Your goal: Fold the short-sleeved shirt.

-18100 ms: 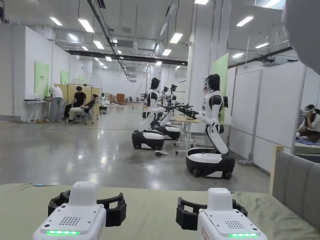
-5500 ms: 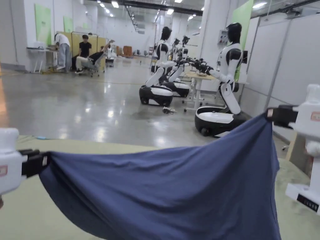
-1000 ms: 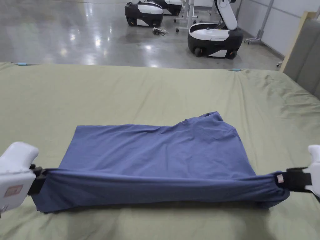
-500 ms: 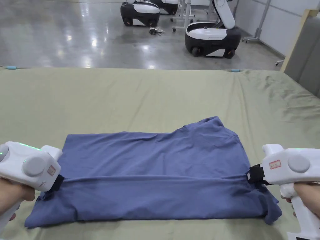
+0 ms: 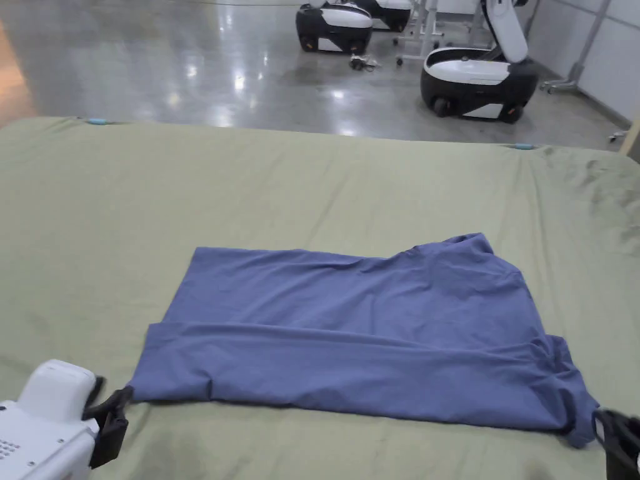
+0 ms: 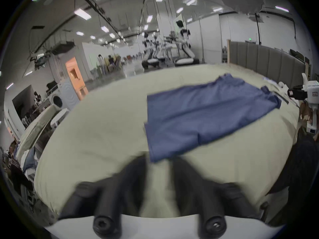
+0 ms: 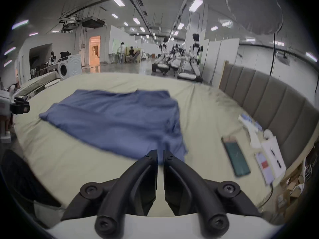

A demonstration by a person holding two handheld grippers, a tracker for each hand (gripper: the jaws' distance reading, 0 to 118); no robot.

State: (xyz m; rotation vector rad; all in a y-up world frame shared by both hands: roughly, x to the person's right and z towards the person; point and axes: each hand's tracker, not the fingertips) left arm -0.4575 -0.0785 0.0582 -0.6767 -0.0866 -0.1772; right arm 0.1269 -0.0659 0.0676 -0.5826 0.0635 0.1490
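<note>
Now the left gripper [image 5: 115, 415] sits low at about 7 o'clock in the head view, its white body angled up and inward, black tips just beside the near left corner of the blue shirt [image 5: 369, 337] without gripping it. From its own camera the left gripper [image 6: 158, 163] has its jaws parted by a moderate gap with bare sheet between them, the shirt [image 6: 203, 115] corner lying just ahead of the tips; the jaws are blurred. The right gripper [image 5: 615, 437] shows as a black tip at 4 o'clock in the head view, just beside the shirt's near right corner. In its own view the right gripper [image 7: 160, 154] has its jaws drawn nearly together, a thin slit left between them and no cloth in it, the shirt [image 7: 114, 120] edge just beyond the tips.

The shirt lies flat on the green bed sheet [image 5: 262, 187], its near strip doubled over so a long fold line runs from 9 to 3 o'clock. Its far edge rises to a peak toward 1 o'clock, and the right end is bunched. Open sheet spreads wide toward 12 and 9 o'clock. Toward 3 o'clock in the right gripper view a phone [image 7: 235, 158] and white papers [image 7: 269, 154] lie on the sheet near a padded headboard [image 7: 269, 101]. Beyond the bed's far edge, wheeled robots [image 5: 478, 72] stand on the polished floor [image 5: 156, 69].
</note>
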